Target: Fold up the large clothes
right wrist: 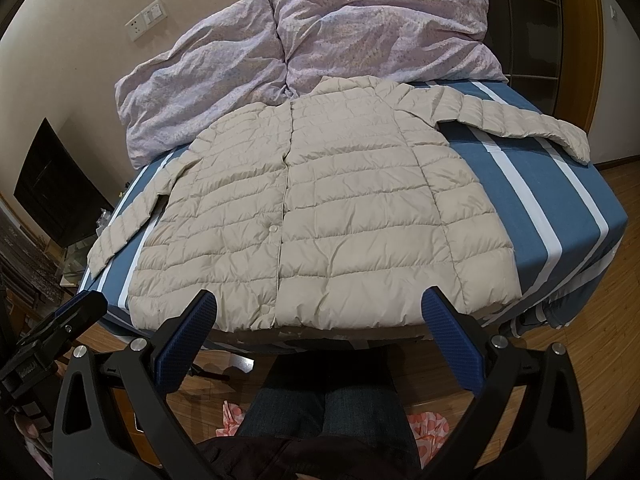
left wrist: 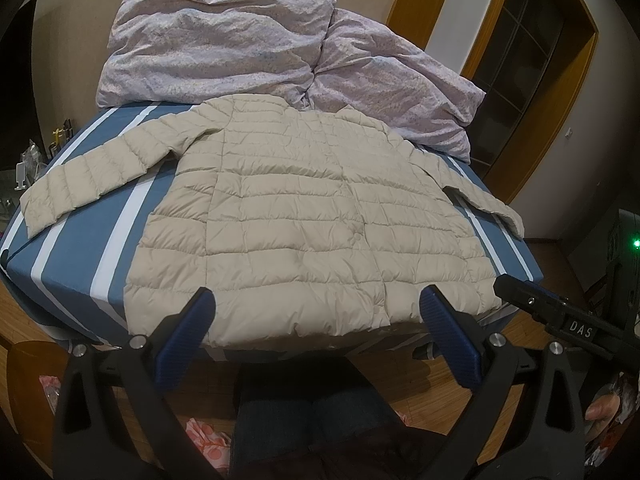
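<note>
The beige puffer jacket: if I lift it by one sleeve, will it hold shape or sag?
The puffer jacket is quilted and puffy, so it will probably sag, light for its bulk. Its smooth shell may slip on the striped sheet.

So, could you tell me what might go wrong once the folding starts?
The jacket's hem lies right at the bed's near edge, so a tug toward the person could slide it off. Its puffy fabric may spring back open after a fold. Both sleeves reach the bed's sides; the far sleeve could drop over.
</note>
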Demonstrator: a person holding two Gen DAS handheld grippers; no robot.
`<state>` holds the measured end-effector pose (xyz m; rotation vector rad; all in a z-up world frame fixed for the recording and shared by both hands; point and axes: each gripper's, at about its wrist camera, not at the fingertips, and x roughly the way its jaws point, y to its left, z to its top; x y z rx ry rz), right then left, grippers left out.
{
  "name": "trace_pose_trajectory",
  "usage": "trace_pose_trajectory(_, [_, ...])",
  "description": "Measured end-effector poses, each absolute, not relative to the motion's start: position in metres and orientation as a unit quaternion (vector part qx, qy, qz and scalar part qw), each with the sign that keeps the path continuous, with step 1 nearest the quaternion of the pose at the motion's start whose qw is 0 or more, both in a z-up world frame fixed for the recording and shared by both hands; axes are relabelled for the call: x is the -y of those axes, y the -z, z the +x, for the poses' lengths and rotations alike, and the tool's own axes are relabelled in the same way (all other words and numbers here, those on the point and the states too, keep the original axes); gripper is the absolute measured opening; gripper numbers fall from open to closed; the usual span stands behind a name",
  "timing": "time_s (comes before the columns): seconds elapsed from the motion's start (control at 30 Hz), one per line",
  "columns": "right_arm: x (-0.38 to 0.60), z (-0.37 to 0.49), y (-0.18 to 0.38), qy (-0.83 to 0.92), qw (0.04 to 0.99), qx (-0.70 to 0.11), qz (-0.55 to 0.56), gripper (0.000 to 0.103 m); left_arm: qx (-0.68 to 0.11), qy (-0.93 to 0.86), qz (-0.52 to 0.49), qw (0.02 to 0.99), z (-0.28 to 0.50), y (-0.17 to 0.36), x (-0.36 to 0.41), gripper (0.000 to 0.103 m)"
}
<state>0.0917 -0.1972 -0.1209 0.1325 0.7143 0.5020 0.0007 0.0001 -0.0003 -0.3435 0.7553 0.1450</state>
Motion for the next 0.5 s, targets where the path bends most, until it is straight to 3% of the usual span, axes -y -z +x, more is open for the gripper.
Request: trace_pose_trajectory(0.5, [0.197,0.131,0.126,-0.223,0.899,-0.369,0.073,0.102,-0.397,-0.076,-0.166,0.900,0.040,0.017,-0.012,0.101])
